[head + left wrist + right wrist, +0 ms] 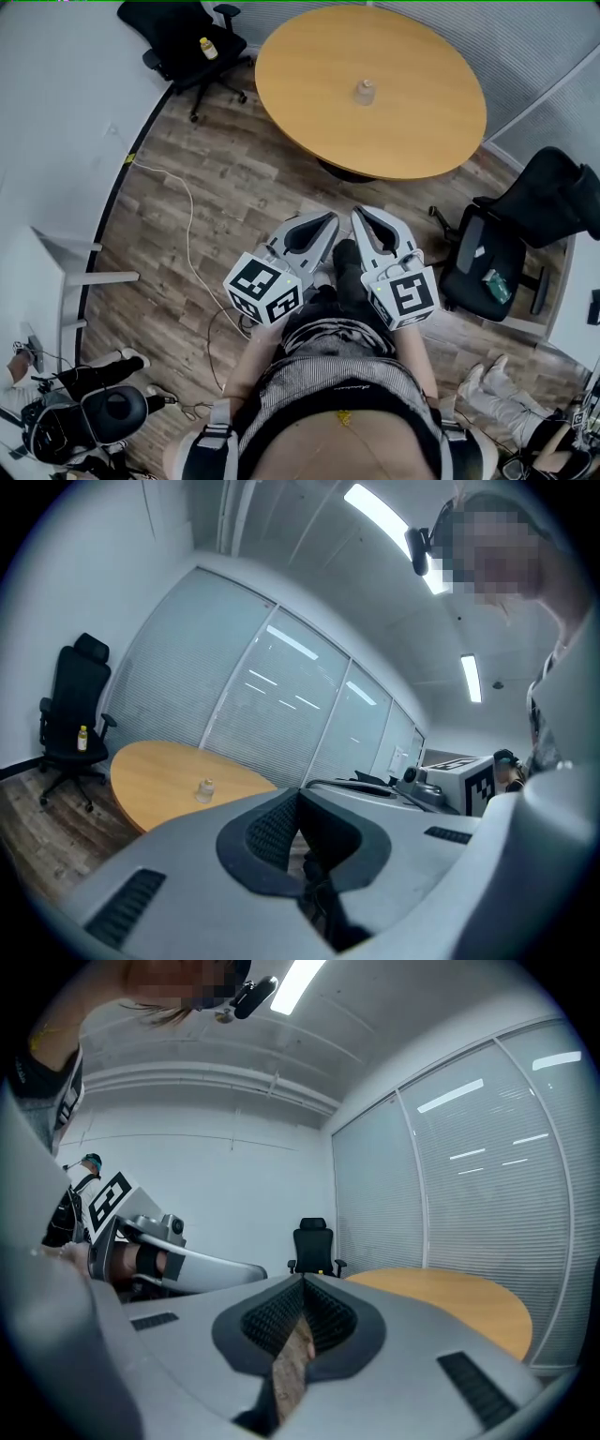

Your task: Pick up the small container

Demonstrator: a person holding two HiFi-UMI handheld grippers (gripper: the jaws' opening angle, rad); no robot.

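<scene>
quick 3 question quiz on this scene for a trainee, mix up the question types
1. True or false: the small container stands on the round table, away from both grippers.
2. Multiple choice: what sits on the seat of the black chair at the top left of the head view? A) a yellow bottle B) a laptop C) a mug
3. Fill in: the jaws of the left gripper and the right gripper are both ____ (apart or together).

Key
1. True.
2. A.
3. Together, with nothing held in either.
</scene>
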